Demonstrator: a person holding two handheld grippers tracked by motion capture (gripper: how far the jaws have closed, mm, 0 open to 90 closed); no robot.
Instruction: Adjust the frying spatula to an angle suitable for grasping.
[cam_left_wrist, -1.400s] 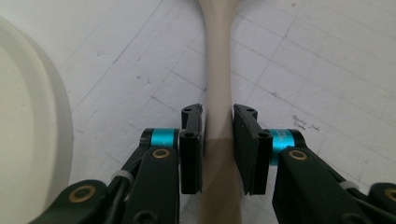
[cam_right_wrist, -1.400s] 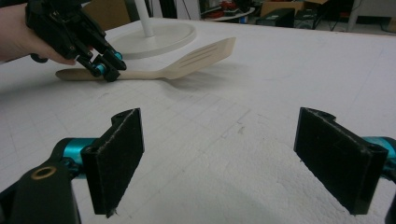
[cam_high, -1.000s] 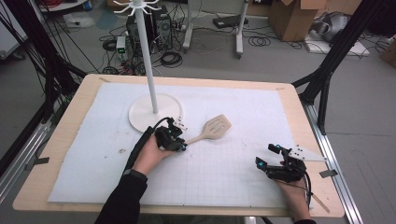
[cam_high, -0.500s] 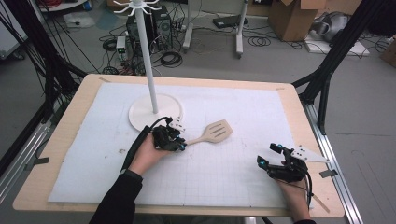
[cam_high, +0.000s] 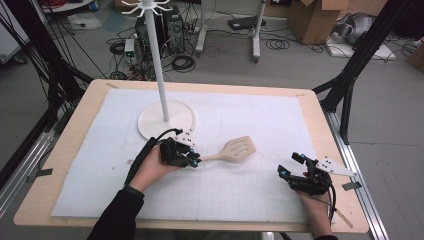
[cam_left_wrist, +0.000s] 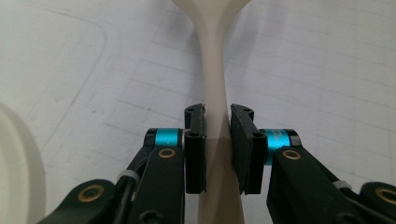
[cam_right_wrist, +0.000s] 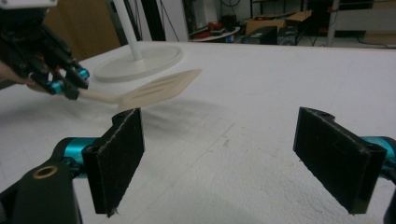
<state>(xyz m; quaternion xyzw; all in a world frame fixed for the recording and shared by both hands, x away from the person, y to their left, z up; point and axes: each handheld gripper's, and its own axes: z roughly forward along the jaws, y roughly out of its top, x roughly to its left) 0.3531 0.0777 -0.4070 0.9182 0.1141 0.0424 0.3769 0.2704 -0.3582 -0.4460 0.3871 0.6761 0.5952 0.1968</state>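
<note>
High view shows the left gripper (cam_high: 194, 159) clamped on the handle of a cream slotted spatula (cam_high: 239, 148), whose blade reaches out ahead of the gripper toward the middle of the white mat (cam_high: 260, 120) that covers the worktop (cam_high: 320, 115). Left gripper view has both black pads pressed against the narrow handle, one on each side, with the handle running straight forward between them. Just behind and beside that gripper sits the round base of a white hook stand (cam_high: 161, 75). Well apart from it, the right gripper (cam_high: 291, 165) rests low over the mat, its jaws spread wide with nothing between them, facing the spatula's blade in the right gripper view.
</note>
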